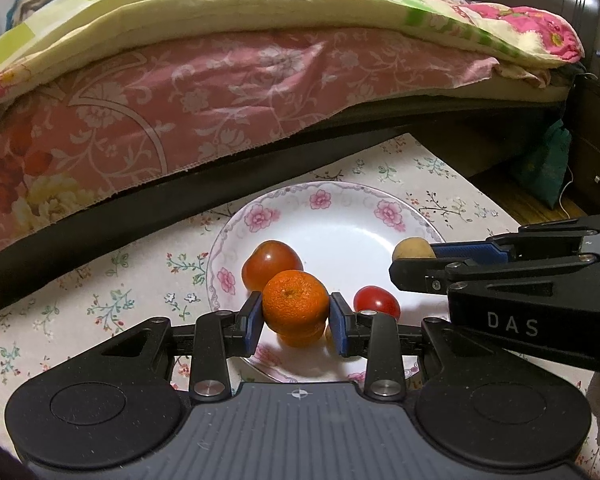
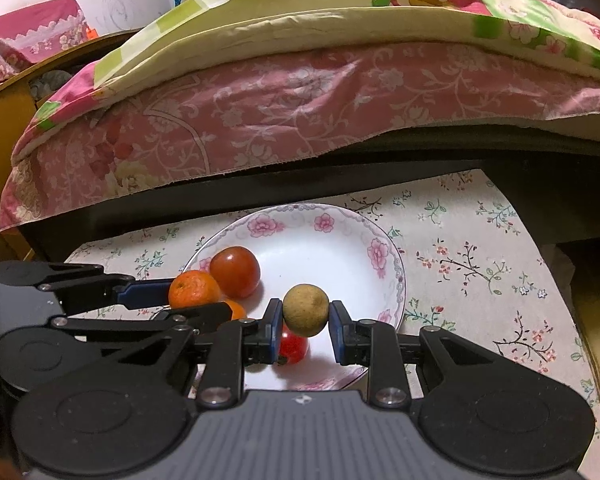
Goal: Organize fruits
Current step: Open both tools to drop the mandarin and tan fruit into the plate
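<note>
Left wrist view: left gripper (image 1: 296, 316) fingers pinch a mandarin (image 1: 295, 302) above the floral plate (image 1: 340, 216). Right gripper (image 2: 305, 322) fingers pinch a yellow-brown fruit (image 2: 305, 311) over that plate.

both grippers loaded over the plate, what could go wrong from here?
1. The left gripper pinches the mandarin right above another mandarin; released here, it may roll off.
2. The right gripper holds a small brownish fruit over a small tomato; same risk.
3. The two grippers sit close together and might collide.
</note>
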`<state>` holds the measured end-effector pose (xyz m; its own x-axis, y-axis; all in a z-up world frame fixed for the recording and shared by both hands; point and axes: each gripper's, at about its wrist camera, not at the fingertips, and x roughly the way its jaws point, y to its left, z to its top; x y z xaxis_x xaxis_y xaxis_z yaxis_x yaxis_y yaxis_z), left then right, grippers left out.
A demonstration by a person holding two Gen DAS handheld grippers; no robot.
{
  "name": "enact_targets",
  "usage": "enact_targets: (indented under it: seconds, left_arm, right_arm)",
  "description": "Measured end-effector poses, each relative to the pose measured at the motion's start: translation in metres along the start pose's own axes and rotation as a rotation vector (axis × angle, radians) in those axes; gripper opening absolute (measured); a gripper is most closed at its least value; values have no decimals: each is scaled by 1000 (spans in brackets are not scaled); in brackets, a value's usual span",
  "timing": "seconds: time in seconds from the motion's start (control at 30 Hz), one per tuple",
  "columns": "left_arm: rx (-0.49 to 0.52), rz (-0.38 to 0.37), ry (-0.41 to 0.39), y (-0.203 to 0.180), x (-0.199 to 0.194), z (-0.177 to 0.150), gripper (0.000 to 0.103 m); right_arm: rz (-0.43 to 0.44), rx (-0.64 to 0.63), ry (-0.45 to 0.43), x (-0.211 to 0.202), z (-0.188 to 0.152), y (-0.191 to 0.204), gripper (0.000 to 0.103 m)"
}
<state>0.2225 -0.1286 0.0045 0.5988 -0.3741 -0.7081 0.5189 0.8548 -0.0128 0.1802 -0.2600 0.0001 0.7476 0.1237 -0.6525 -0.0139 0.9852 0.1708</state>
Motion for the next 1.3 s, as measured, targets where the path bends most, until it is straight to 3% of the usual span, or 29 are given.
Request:
enact_targets:
  seconds: [1.3]
  left_arm:
    - [-17, 3, -32, 4, -10, 2, 51]
  right_arm:
    - [-3, 58, -16, -2, 5, -7, 29]
